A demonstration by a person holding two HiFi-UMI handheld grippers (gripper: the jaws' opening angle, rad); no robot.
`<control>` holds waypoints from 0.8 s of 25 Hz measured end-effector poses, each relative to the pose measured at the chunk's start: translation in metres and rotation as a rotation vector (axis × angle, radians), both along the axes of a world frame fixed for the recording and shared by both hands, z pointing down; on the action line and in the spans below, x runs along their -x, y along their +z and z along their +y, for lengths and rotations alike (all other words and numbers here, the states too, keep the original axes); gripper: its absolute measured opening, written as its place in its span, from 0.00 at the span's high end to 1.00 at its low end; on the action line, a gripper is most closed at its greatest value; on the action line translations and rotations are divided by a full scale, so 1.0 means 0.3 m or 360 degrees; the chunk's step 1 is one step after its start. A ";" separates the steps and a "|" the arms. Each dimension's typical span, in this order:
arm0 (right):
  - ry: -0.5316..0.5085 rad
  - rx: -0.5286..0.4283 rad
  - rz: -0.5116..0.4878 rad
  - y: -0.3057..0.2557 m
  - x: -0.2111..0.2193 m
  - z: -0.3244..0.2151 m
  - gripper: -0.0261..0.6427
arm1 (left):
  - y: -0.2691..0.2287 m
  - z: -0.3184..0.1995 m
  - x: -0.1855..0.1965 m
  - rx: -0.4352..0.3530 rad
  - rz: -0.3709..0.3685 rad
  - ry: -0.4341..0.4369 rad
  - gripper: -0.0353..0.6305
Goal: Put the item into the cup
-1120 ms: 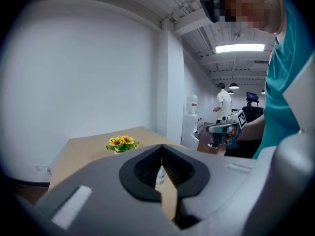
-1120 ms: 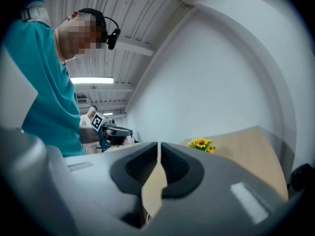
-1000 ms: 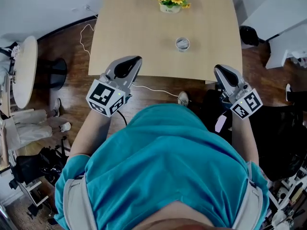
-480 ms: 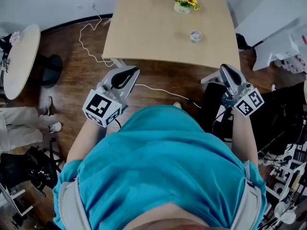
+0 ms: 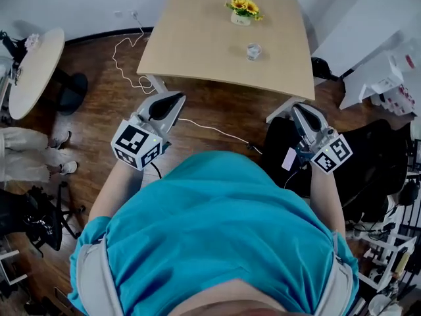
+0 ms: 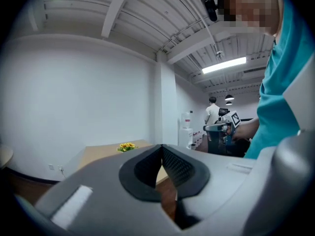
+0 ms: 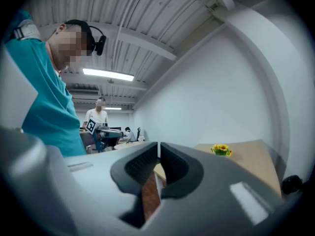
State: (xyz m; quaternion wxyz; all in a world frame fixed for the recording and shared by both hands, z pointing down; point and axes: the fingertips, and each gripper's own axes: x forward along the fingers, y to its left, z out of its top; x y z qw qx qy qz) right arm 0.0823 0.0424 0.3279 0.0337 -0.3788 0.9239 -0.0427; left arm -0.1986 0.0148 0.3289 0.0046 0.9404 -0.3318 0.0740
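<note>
A small clear cup [image 5: 254, 51] stands on the light wooden table [image 5: 197, 45], near its right half. A pot of yellow flowers [image 5: 244, 10] sits behind it; the flowers [image 6: 127, 146] also show in the left gripper view and the flowers [image 7: 221, 150] in the right gripper view. No separate item can be made out. My left gripper [image 5: 172, 99] is shut and empty, held over the wooden floor short of the table. My right gripper [image 5: 301, 112] is also shut and empty, off the table's near right corner. In each gripper view the jaws meet with nothing between them.
A white cable [image 5: 135, 71] trails over the floor left of the table. A round white table [image 5: 29, 78] and a person's legs [image 5: 29, 160] are at the left. Dark chairs and gear [image 5: 375, 170] crowd the right. Another person [image 6: 213, 113] stands far off.
The table has drawn away toward the top of the head view and looks smaller. Both grippers, earlier at the table's near edge, now hang over the floor, still shut.
</note>
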 end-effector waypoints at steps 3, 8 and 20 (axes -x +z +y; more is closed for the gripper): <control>-0.0088 0.0011 -0.0004 0.030 -0.062 0.107 0.94 | 0.011 0.085 -0.121 0.0044 0.0000 -0.0044 0.94; -0.0154 0.0045 0.0020 0.104 -0.141 0.234 0.94 | 0.053 0.213 -0.270 0.0132 0.0043 -0.0070 0.94; -0.0077 0.0013 -0.0119 0.079 -0.058 0.356 0.96 | 0.077 0.346 -0.136 0.0055 0.0085 -0.0126 0.94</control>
